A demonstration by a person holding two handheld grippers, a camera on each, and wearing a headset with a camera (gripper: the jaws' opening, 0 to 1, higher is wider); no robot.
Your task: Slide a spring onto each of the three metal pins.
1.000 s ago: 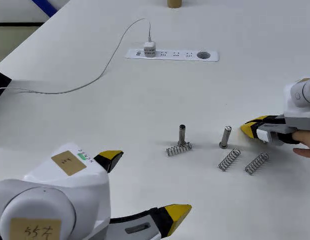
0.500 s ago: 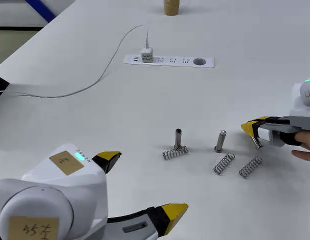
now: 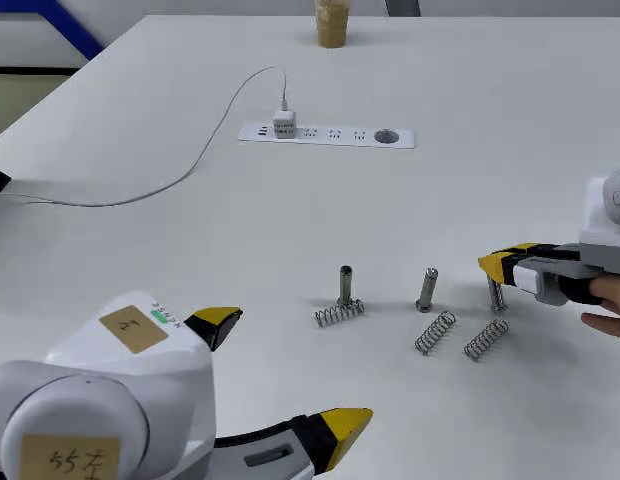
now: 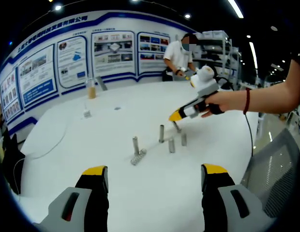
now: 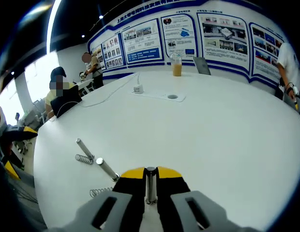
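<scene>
Two metal pins (image 3: 345, 283) (image 3: 427, 288) stand upright on the white table (image 3: 240, 230). My right gripper (image 3: 500, 266) is shut on the third pin (image 3: 497, 295), holding it about upright just right of them, its lower end at the table. In the right gripper view that pin (image 5: 150, 186) sits clamped between the yellow tips. One spring (image 3: 339, 313) lies against the left pin's foot. Two other springs (image 3: 435, 332) (image 3: 486, 339) lie loose in front. My left gripper (image 3: 282, 372) hangs open at the near left, with nothing between its jaws.
A white power strip (image 3: 325, 135) with a plugged charger and a trailing cable (image 3: 190, 165) lies farther back. A cup (image 3: 332, 22) stands at the far edge. People stand and sit beyond the table in the gripper views.
The pin in the right gripper has come down from a tilt to near upright, with its end at the table. The left gripper has stayed where it was. The head camera has tilted.
</scene>
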